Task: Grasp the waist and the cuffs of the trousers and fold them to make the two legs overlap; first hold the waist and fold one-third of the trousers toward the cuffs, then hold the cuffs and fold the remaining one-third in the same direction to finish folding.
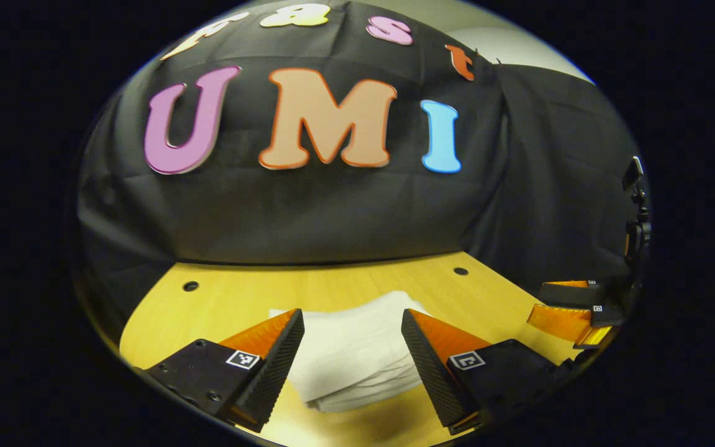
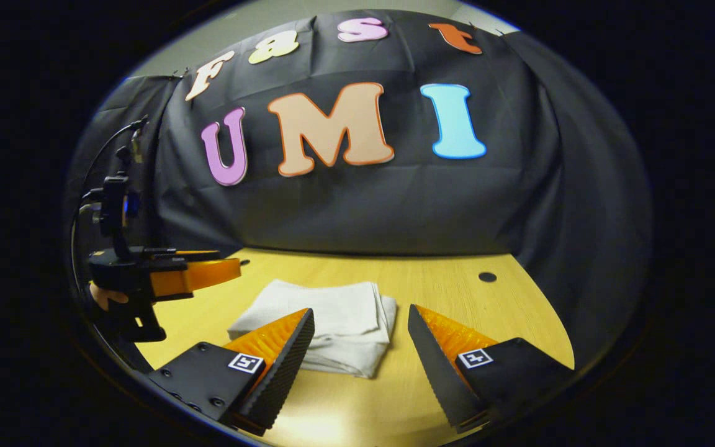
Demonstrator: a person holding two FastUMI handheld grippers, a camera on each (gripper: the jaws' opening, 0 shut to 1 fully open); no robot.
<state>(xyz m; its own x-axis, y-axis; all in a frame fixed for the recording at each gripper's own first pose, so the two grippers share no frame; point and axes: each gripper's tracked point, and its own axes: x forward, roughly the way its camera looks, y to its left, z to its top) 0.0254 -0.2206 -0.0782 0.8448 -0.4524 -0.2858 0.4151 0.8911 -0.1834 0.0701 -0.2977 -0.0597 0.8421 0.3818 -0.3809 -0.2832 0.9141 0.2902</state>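
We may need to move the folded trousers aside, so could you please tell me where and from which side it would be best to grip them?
Probably the near edge of the trousers, approached low along the table. There the stacked layers show as an open, thick edge, so one tool could clamp the whole bundle. Both tools, left and right, are open and apart from it.

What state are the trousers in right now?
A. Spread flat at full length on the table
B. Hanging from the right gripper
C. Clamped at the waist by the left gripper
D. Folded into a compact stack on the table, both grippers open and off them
D: the trousers lie as a layered bundle on the table, with the left gripper and right gripper open, holding nothing.
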